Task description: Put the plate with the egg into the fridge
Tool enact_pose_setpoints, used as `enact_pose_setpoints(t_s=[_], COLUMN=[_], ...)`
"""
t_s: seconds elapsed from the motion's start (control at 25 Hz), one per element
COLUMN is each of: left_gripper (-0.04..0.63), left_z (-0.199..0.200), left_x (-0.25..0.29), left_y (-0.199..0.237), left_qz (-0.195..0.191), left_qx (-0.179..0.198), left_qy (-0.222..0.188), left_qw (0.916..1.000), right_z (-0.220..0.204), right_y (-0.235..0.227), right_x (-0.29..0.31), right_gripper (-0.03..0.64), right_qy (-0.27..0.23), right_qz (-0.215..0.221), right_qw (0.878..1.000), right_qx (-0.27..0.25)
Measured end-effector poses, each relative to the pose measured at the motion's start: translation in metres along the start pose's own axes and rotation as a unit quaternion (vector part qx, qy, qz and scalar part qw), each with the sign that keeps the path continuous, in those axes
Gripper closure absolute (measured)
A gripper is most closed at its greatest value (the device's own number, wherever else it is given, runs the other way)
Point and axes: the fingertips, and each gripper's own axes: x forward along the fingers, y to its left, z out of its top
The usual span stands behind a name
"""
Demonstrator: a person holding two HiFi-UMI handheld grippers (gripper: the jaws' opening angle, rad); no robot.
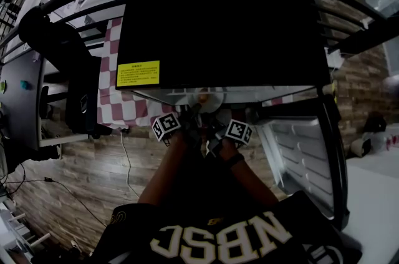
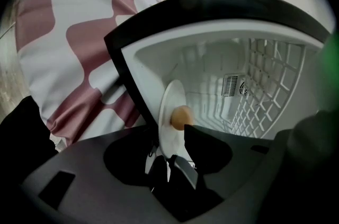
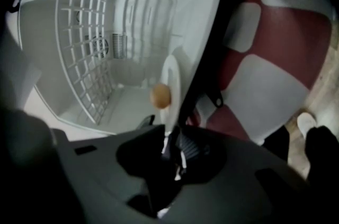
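Plate (image 2: pixel 170 104) with the egg (image 2: pixel 181 117) is sitting at the opening of the fridge (image 2: pixel 212 61), its near rim lying between both my claws. My head view is showing only the fridge's black top, its yellow label (image 1: pixel 138 74) and the door (image 1: pixel 299 150) standing open at three o'clock. The claw views are showing the white inside and the wire shelf (image 3: pixel 85 48). My left claw (image 2: pixel 172 162) is standing open with the rim between its jaws, the plate rising edge-on toward twelve o'clock. My right claw (image 3: pixel 174 151) is pinching the rim, the egg lying at eleven o'clock from it.
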Motion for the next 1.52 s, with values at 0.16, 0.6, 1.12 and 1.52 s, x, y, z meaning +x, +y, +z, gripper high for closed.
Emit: enact_pose_setpoints(t_s=[0.16,0.6,1.12,1.52], left_gripper=[0.397,0.397,0.397,0.397], left_z=[-0.007,-0.016,-0.033,-0.038], left_x=[-0.016,-0.053,-0.074,-0.089], left_y=[0.002,0.011,0.023,0.037], left_qz=[0.0,0.0,0.011,0.022], left_qx=[-0.006,-0.015,-0.019,-0.028], left_qy=[-0.003,-0.009,0.005,0.013], left_qw=[1.0,0.9999,0.9998,0.9993], right_z=[0.007,0.024,0.071,0.073], right_y=[-0.001,0.007,0.033,0.03], right_x=[0.0,0.015,0.061,0.067], right_gripper=[0.544,0.575,0.581,0.545], right_qy=[-0.023,-0.063,-0.12,-0.058], right_qz=[-0.002,0.009,0.019,-0.106], right_qw=[1.0,0.998,0.992,0.979], right_qx=[0.0,0.029,0.024,-0.164])
